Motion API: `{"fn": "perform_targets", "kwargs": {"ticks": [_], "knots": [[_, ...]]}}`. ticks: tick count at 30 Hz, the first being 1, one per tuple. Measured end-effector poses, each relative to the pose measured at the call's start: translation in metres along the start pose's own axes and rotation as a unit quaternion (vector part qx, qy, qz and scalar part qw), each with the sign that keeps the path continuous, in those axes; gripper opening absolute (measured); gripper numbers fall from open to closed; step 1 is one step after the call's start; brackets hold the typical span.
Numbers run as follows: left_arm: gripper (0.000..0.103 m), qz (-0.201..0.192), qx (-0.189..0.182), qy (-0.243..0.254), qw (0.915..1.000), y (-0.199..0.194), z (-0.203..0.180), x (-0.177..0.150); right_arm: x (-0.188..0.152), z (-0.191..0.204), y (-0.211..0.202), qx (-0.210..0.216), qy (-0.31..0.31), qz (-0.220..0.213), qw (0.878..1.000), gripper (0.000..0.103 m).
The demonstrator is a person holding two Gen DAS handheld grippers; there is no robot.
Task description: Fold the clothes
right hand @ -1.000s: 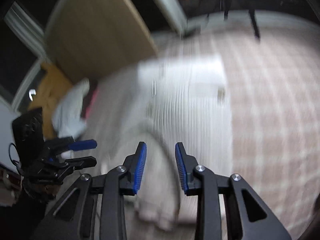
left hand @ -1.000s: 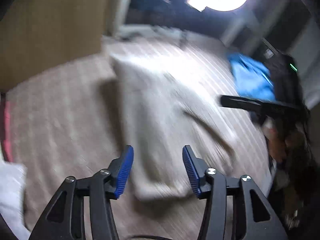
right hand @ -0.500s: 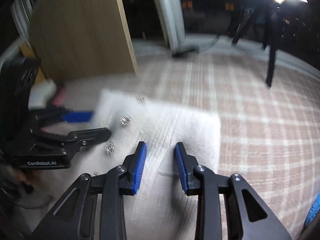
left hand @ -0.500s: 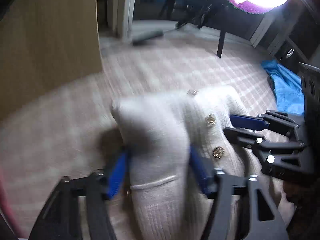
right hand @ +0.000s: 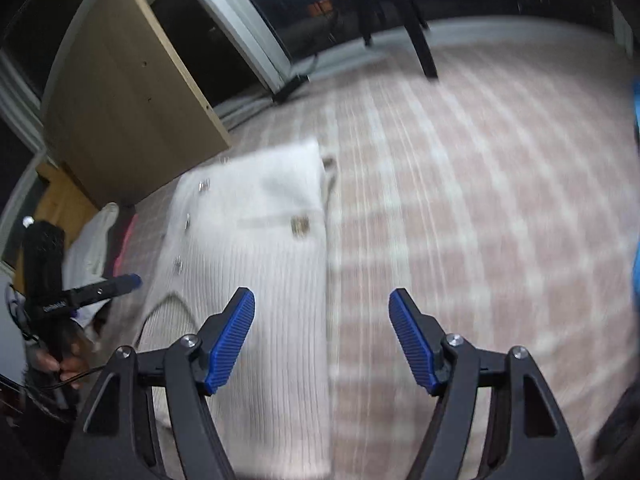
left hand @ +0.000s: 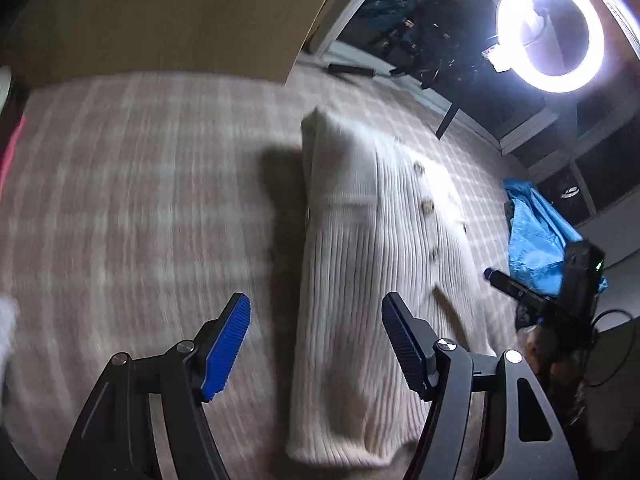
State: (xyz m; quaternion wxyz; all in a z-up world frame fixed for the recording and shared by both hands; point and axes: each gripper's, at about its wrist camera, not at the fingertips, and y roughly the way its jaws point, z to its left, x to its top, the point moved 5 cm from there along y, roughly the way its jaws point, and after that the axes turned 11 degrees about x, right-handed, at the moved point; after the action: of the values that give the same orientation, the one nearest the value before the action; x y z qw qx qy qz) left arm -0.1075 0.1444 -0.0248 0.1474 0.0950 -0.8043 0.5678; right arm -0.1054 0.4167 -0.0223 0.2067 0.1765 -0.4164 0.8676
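Observation:
A cream ribbed cardigan [left hand: 360,264] with metal buttons lies folded in a long strip on the checked pink bedspread [left hand: 140,200]. My left gripper [left hand: 316,344] is open and empty, above the cardigan's near left edge. In the right wrist view the cardigan [right hand: 256,264] lies left of centre. My right gripper [right hand: 322,340] is open and empty, above its right edge. The right gripper [left hand: 520,288] shows at the right of the left wrist view; the left gripper [right hand: 96,288] shows at the left of the right wrist view.
A blue garment [left hand: 540,236] lies at the bed's right side. A wooden panel [right hand: 120,100] stands at the far left, with white and pink cloth [right hand: 100,240] beside it. A ring light [left hand: 552,28] glares above dark windows.
Both grippers let go of the cardigan and opened wide. They pulled back and up from it. The cardigan now lies flat, folded lengthwise.

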Motion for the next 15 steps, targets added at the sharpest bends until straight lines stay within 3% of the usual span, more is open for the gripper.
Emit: {"fn": "perform_targets", "kwargs": {"ticks": [4, 7, 13, 15], "knots": [[0.066, 0.018, -0.006, -0.012, 0.9997, 0.01, -0.001, -0.016, -0.015, 0.004, 0.003, 0.028, -0.001, -0.007, 1.0, 0.069], [0.066, 0.011, 0.003, -0.003, 0.9999, 0.011, -0.004, -0.014, -0.018, 0.01, 0.011, 0.032, -0.017, -0.007, 0.999, 0.069], [0.066, 0.011, 0.01, 0.02, 0.9997, 0.015, -0.016, -0.011, -0.015, 0.018, 0.029, 0.007, -0.06, 0.005, 0.998, 0.069], [0.066, 0.023, -0.006, 0.033, 0.9992, 0.018, -0.026, -0.013, -0.018, 0.025, 0.034, -0.005, -0.083, 0.014, 0.996, 0.068]]}}
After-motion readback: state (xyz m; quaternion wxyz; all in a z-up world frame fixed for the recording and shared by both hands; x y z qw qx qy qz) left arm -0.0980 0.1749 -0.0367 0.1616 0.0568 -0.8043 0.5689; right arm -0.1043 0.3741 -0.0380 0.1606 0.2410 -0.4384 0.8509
